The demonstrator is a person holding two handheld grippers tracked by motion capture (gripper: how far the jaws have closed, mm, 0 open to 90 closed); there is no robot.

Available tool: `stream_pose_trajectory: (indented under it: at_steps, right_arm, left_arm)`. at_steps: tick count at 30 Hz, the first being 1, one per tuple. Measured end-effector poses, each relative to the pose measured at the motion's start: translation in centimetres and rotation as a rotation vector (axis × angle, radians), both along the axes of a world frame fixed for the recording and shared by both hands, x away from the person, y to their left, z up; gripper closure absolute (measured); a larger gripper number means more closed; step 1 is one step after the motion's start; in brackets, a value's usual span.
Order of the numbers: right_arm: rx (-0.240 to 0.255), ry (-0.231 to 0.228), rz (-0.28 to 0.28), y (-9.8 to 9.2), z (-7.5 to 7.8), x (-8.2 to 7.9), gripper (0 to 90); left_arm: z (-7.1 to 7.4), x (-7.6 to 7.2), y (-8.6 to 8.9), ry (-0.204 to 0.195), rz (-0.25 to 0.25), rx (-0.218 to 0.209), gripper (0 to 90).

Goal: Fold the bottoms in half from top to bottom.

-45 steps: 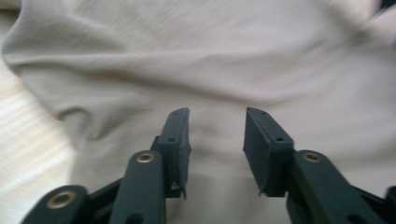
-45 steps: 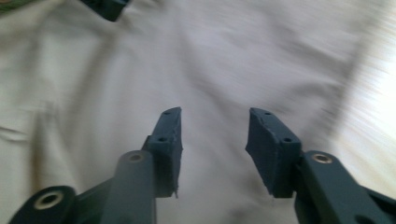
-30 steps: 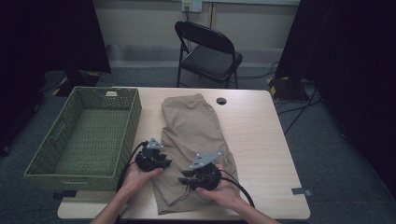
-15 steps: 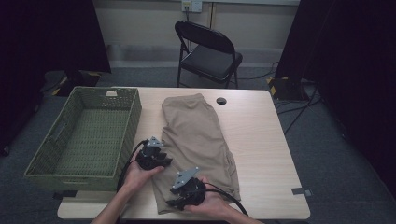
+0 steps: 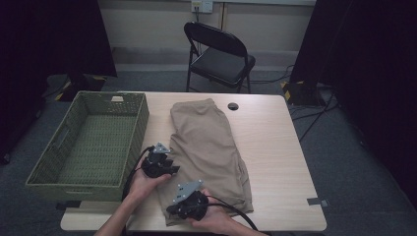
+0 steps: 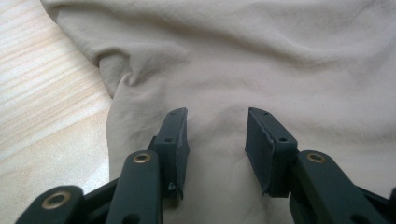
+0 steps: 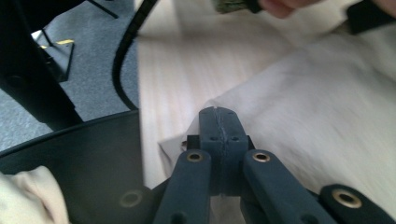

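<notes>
Folded tan shorts (image 5: 206, 137) lie on the wooden table (image 5: 275, 147). At their left edge my left gripper (image 5: 172, 169) rests low over the cloth. In the left gripper view it (image 6: 217, 135) is open, its jaws having just widened a little, and the shorts (image 6: 280, 56) lie flat between the pads. My right gripper (image 5: 170, 211) is at the shorts' near left corner. Its jaws (image 7: 219, 116) have just closed and stand together on the corner hem of the shorts (image 7: 327, 116).
A green woven basket (image 5: 78, 184) stands at the table's left, close to my left hand. A small black round cap (image 5: 233, 106) sits near the far edge. A black folding chair (image 5: 221, 54) stands behind the table. Bare wood lies right of the shorts.
My right gripper has moved left and nearer, from the shorts' near right part to their near left corner, and its jaws have shut. The left gripper has stayed in place.
</notes>
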State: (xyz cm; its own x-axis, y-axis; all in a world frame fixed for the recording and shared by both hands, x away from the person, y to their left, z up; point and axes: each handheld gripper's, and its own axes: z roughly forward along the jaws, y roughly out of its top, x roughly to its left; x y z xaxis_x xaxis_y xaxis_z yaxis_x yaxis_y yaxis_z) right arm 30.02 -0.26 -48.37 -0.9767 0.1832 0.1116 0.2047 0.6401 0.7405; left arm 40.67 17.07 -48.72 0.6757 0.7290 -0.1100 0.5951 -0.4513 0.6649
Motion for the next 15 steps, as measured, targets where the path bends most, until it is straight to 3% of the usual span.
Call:
stream_pose_trajectory:
  at_steps: [3, 6, 8, 11, 15]
  right_arm:
    - [-0.017, 0.027, 0.017, 0.3, -0.6, -0.2, 80.0]
    - [0.012, 0.070, -0.017, -0.3, 0.0, 0.2, 71.2]
    - [0.029, 0.045, -0.040, -1.1, 1.0, 0.5, 70.3]
    - [0.061, 0.044, -0.076, -2.6, 2.4, 1.3, 69.7]
    - [0.047, -0.013, -0.159, -5.5, 3.5, 2.8, 71.7]
  left_arm:
    - [-0.1, -0.1, -0.1, 0.005, -0.006, 0.010, 58.2]
    - [-0.1, -0.1, 0.0, 0.004, -0.002, 0.001, 58.0]
    - [-0.1, -0.1, 0.0, 0.004, 0.000, -0.001, 58.1]
    - [-0.2, -0.1, 0.0, 0.004, 0.004, -0.001, 58.1]
    - [-0.2, -0.2, 0.1, -0.016, 0.011, 0.019, 56.0]
